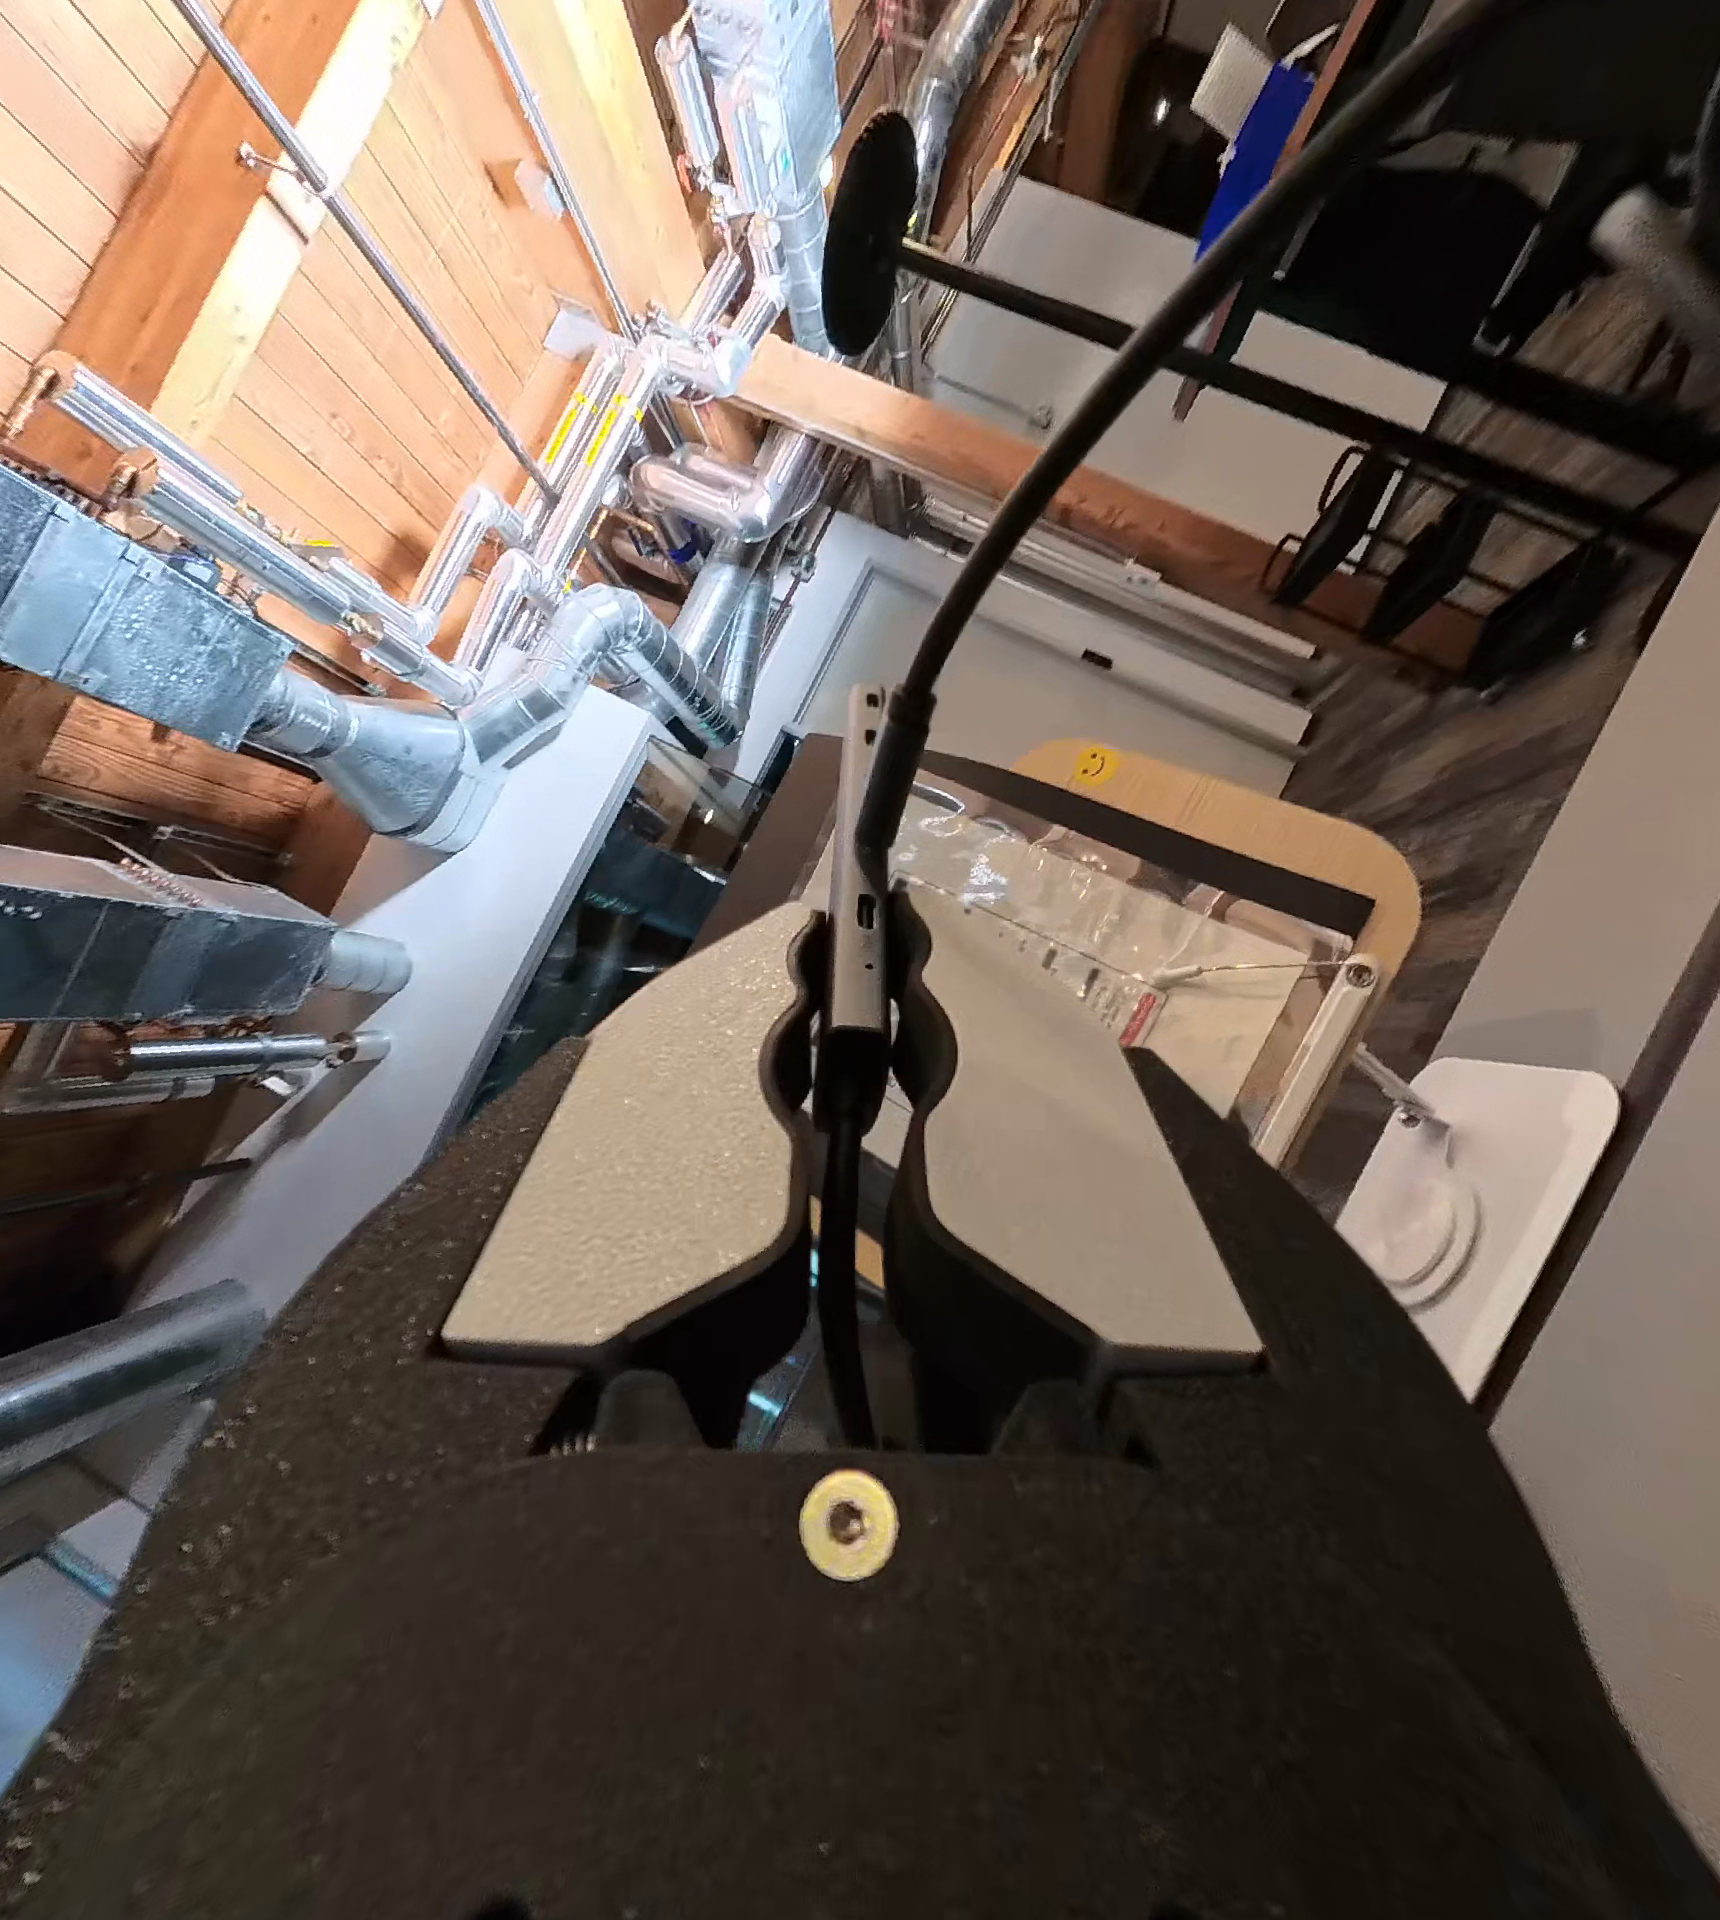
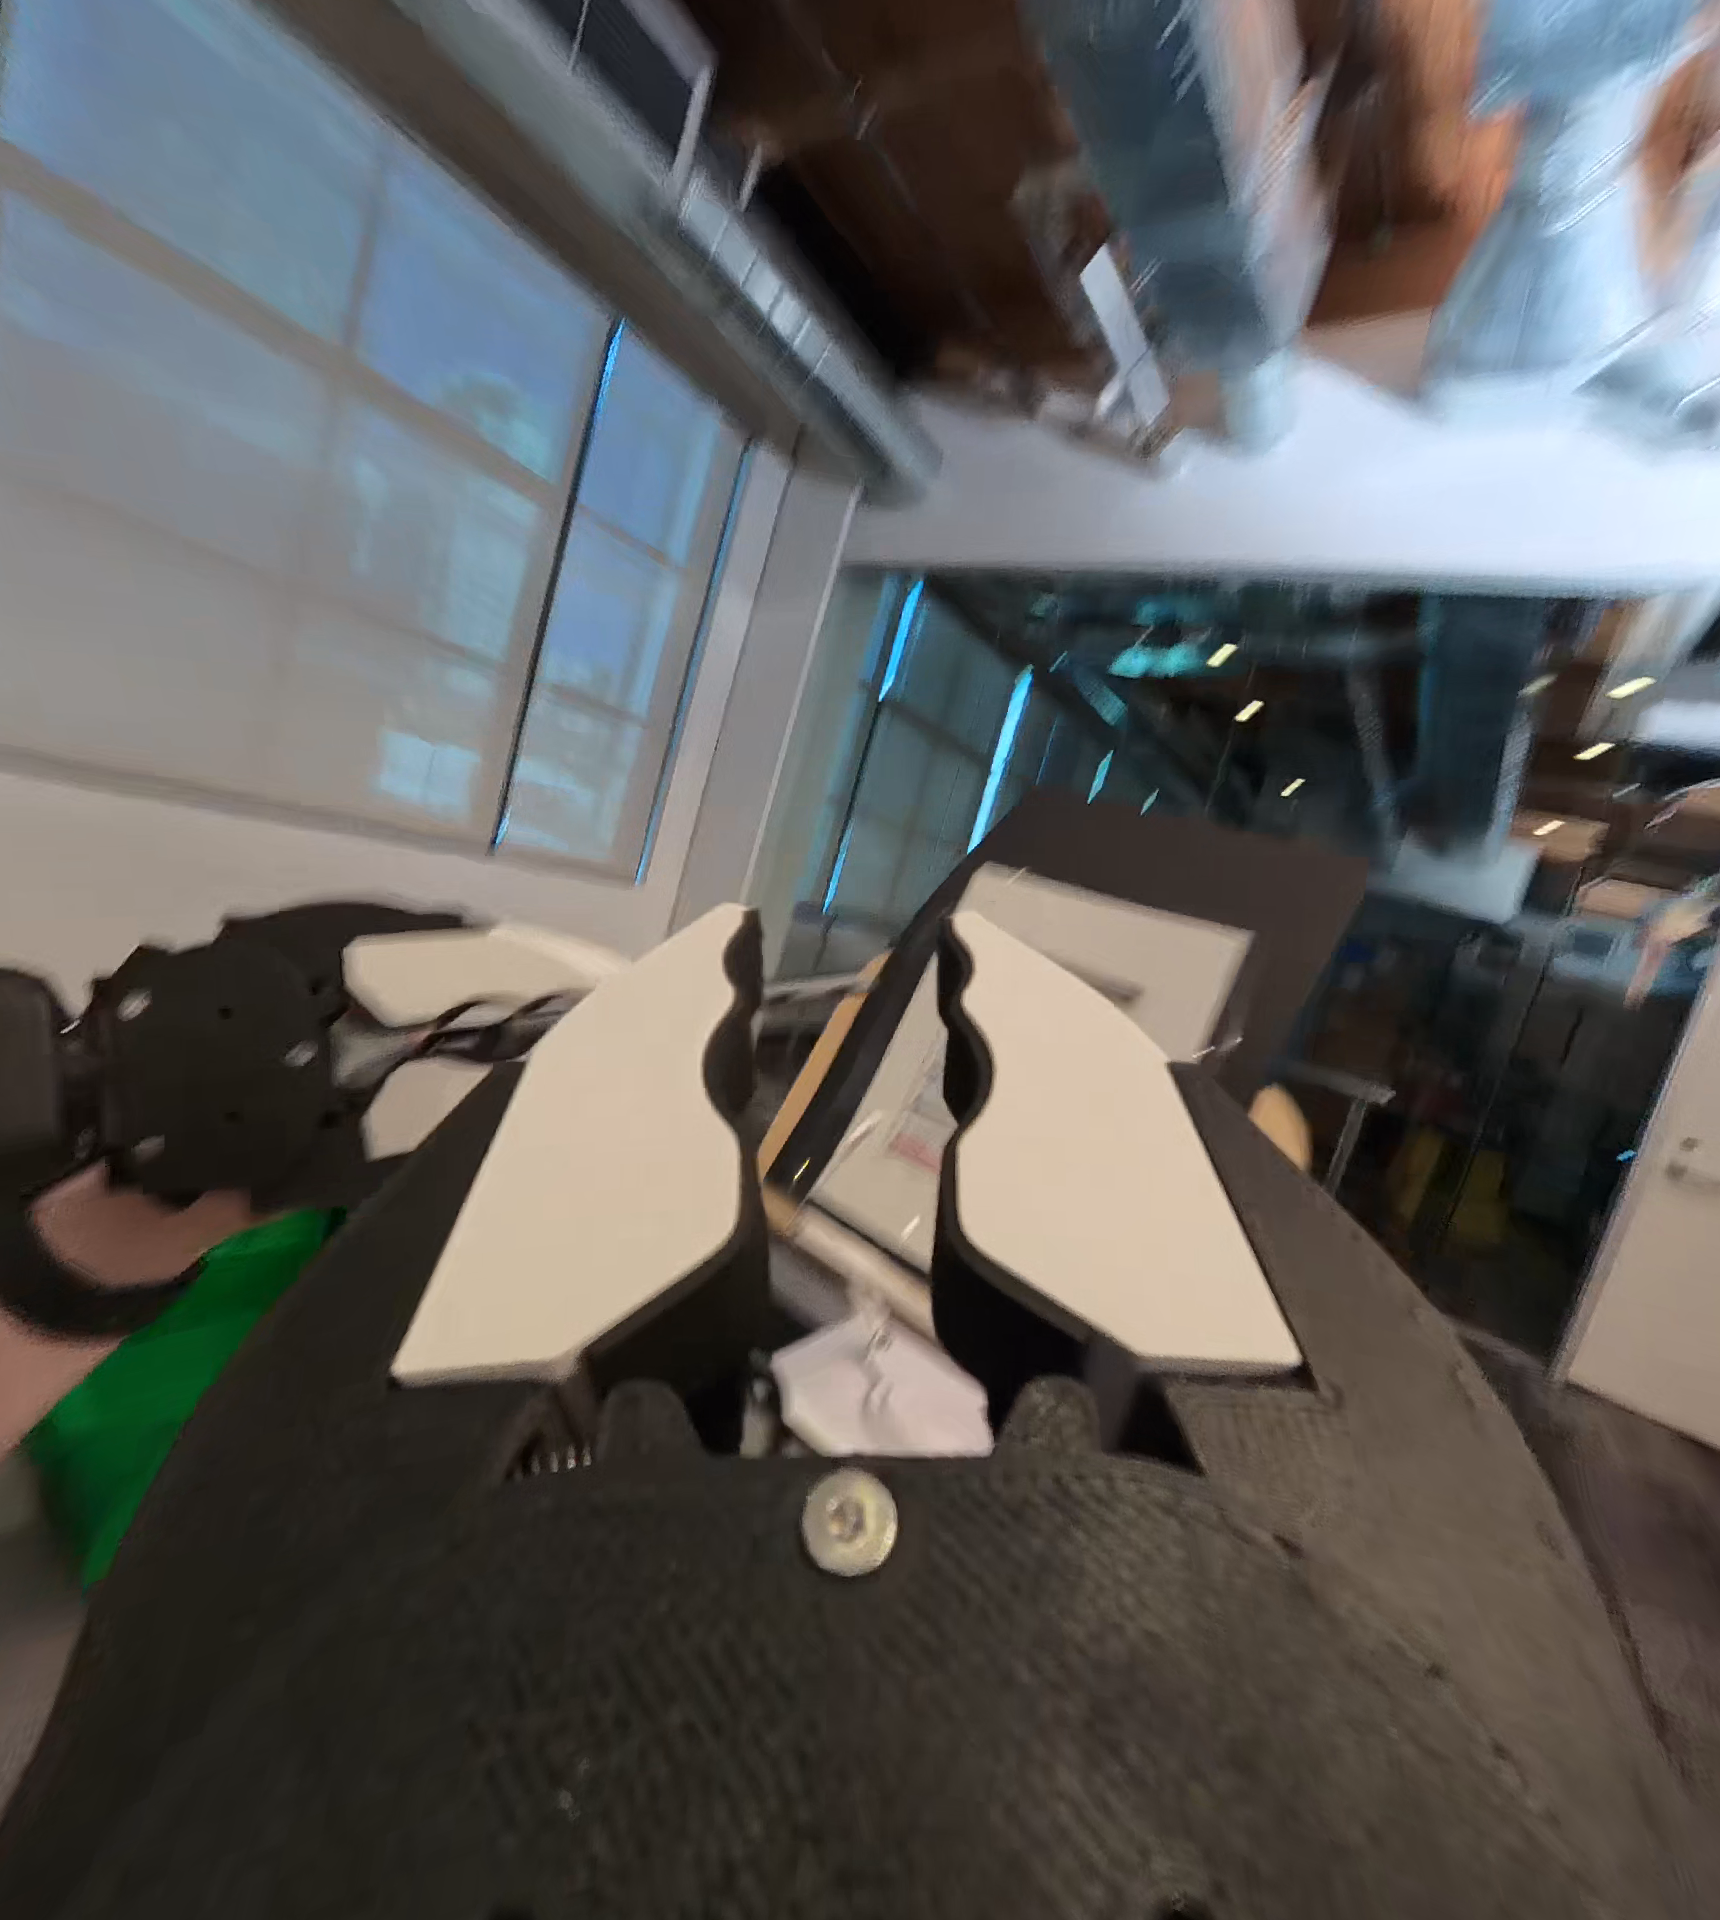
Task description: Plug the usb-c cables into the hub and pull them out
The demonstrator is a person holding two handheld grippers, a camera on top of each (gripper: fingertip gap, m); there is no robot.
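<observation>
- Overhead, silver ducts (image 1: 212, 644) and wood ceiling boards fill the left wrist view; no tabletop shows.
- Left gripper (image 1: 858, 997): jaws closed on the slim grey hub (image 1: 858, 935), held edge-on, pointing to 12 o'clock.
- One black cable (image 1: 1043, 457) leaves the hub's far end, arcing toward 1 o'clock; another trails back between the jaws.
- Right gripper (image 2: 851, 1029): jaws apart, nothing held; view blurred.
- Judgement: hub light, rigid, slick; cable limp, so grip the stiff plug end.

Wooden plank ceiling (image 1: 87, 156), silver ducts (image 1: 108, 613), large windows (image 2: 243, 499), white walls (image 2: 108, 862).
</observation>
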